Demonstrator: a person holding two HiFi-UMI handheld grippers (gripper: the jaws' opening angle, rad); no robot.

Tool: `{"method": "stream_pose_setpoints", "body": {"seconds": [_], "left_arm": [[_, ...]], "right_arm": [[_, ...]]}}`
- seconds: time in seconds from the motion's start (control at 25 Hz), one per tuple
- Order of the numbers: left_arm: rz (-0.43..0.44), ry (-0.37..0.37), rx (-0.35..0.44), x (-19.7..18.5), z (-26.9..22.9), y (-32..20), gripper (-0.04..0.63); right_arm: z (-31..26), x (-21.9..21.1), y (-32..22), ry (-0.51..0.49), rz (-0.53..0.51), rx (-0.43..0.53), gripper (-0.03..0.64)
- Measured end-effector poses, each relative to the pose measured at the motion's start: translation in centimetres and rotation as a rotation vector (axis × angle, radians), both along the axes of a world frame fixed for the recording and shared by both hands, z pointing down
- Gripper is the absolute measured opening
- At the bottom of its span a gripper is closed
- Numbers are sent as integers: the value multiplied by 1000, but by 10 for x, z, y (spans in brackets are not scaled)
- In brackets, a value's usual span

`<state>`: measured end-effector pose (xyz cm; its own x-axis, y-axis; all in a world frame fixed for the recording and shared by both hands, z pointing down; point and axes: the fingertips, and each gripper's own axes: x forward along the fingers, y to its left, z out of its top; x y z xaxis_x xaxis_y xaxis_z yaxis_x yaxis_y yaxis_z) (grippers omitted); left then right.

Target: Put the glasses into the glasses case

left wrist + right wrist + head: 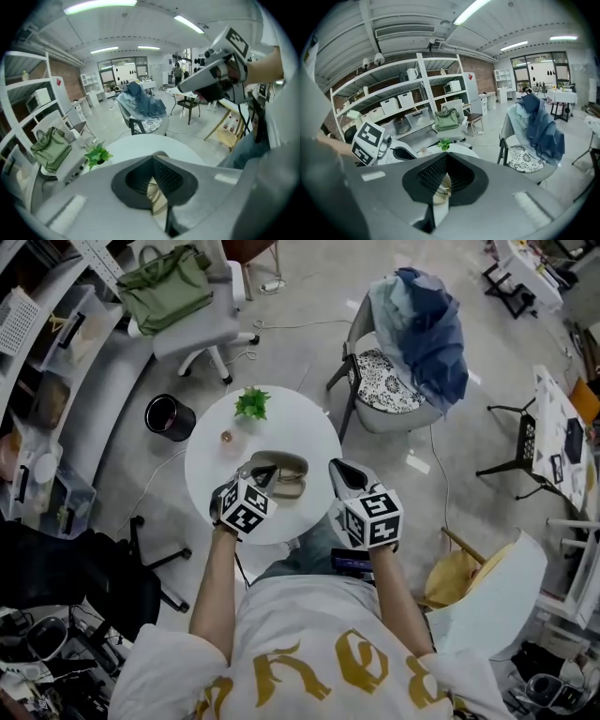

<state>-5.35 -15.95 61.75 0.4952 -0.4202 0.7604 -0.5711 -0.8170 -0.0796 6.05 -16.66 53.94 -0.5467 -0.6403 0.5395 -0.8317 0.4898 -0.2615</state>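
Note:
A beige glasses case (281, 465) lies open in the middle of the round white table (211, 470). Something dark, probably the glasses (284, 482), rests inside it. My left gripper (251, 472) is at the case's left end, jaws shut with nothing held; touching or not, I cannot tell. My right gripper (336, 467) hangs shut a little to the right of the case, apart from it. In the left gripper view the shut gripper (153, 159) shows a strip of the case (157, 197) below its tips. In the right gripper view the gripper (444, 157) looks onto thin wire glasses (443, 190).
A small green plant (251, 403) and a tiny pinkish object (226, 437) stand at the table's far side. Around the table are a black bin (170, 416), a chair with a green bag (173, 287), a chair draped in blue clothes (422, 334) and a yellow wooden chair (459, 577).

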Motion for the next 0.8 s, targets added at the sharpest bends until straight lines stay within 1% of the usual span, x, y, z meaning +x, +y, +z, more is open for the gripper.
{"method": "stream_pose_setpoints", "body": {"seconds": [0.08, 0.12, 0.2, 0.28, 0.32, 0.52, 0.72, 0.8], "left_arm": [[-58, 71, 10, -2, -19, 1, 0], [-79, 94, 22, -3, -29, 2, 0], [-109, 108, 67, -6, -50, 2, 0], [-146, 138, 112, -8, -72, 1, 0], [-172, 169, 126, -8, -83, 1, 0], [-302, 388, 150, -15, -133, 6, 0], [-397, 553, 202, -22, -160, 9, 0], [-422, 604, 220, -24, -168, 10, 0]], "right_arm": [[-9, -3, 3, -83, 27, -10, 25], [-14, -3, 5, -119, 39, -11, 25], [-24, -4, 6, -149, 52, 3, 25], [-33, -3, 6, -132, 60, 34, 25], [-37, -3, 7, -119, 64, 51, 25], [-56, -8, 16, -81, 75, 124, 25], [-65, -10, 25, -51, 70, 167, 24], [-66, -10, 27, -43, 68, 176, 25]]}}
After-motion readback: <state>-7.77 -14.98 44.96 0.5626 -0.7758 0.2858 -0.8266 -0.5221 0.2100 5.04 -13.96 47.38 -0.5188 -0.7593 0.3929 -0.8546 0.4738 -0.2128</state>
